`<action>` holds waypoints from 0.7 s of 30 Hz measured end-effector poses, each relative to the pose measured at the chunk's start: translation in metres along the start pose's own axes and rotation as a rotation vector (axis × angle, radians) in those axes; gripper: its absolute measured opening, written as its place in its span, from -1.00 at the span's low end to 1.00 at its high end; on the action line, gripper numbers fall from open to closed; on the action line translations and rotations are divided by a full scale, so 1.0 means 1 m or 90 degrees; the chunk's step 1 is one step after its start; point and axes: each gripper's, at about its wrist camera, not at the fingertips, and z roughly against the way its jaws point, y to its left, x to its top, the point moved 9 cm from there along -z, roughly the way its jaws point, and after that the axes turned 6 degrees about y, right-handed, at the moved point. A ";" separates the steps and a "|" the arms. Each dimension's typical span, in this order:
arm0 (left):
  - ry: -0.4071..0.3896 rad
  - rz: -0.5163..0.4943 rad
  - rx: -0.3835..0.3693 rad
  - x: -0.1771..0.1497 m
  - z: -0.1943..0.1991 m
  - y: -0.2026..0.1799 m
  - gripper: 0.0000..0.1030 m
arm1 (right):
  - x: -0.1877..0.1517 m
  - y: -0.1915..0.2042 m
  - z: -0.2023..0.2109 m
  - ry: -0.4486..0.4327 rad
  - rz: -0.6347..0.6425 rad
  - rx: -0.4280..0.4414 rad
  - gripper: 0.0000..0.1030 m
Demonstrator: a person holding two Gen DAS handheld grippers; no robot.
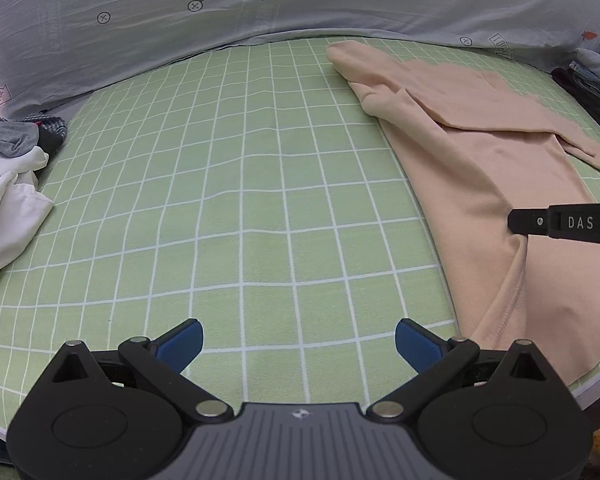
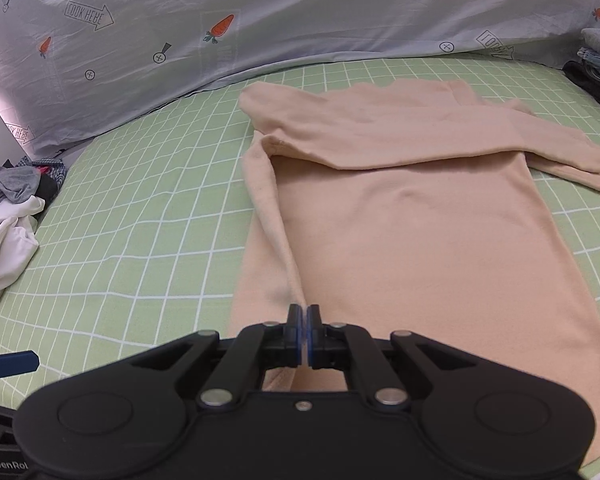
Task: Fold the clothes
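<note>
A peach long-sleeved top (image 2: pixel 420 220) lies spread on the green checked bed sheet (image 2: pixel 140 220), with one sleeve folded across its chest. My right gripper (image 2: pixel 304 320) is shut on a raised fold of the top near its hem on the left side. In the left wrist view the same top (image 1: pixel 480 160) lies to the right. My left gripper (image 1: pixel 298 340) is open, blue pads wide apart above bare sheet (image 1: pixel 220 200), holding nothing. A black finger (image 1: pixel 540 222) of the right gripper reaches in over the top from the right edge.
A loose pile of white and grey clothes (image 2: pixel 4 220) sits at the bed's left edge. Folded dark and denim garments (image 2: pixel 596 68) are stacked at the far right. A grey quilt with carrot prints (image 2: pixel 260 20) runs along the back.
</note>
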 end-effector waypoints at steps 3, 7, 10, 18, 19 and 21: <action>0.006 -0.003 -0.003 0.000 -0.003 -0.022 0.96 | -0.001 -0.011 0.000 0.012 0.001 0.012 -0.97; 0.016 0.004 -0.001 -0.003 -0.008 -0.042 0.96 | -0.003 -0.025 0.000 0.028 0.003 0.028 -0.94; 0.023 0.010 0.004 -0.006 -0.010 -0.051 0.96 | -0.004 -0.036 0.001 0.040 0.004 0.039 -0.82; 0.026 -0.005 0.000 -0.012 -0.009 -0.075 0.96 | -0.011 -0.032 0.004 0.057 0.049 0.076 -0.29; 0.025 -0.010 -0.004 -0.012 -0.009 -0.079 0.96 | -0.012 -0.033 0.004 0.058 0.050 0.075 -0.29; 0.021 -0.021 -0.010 -0.011 -0.010 -0.087 0.96 | -0.014 -0.042 0.006 0.060 0.043 0.067 -0.28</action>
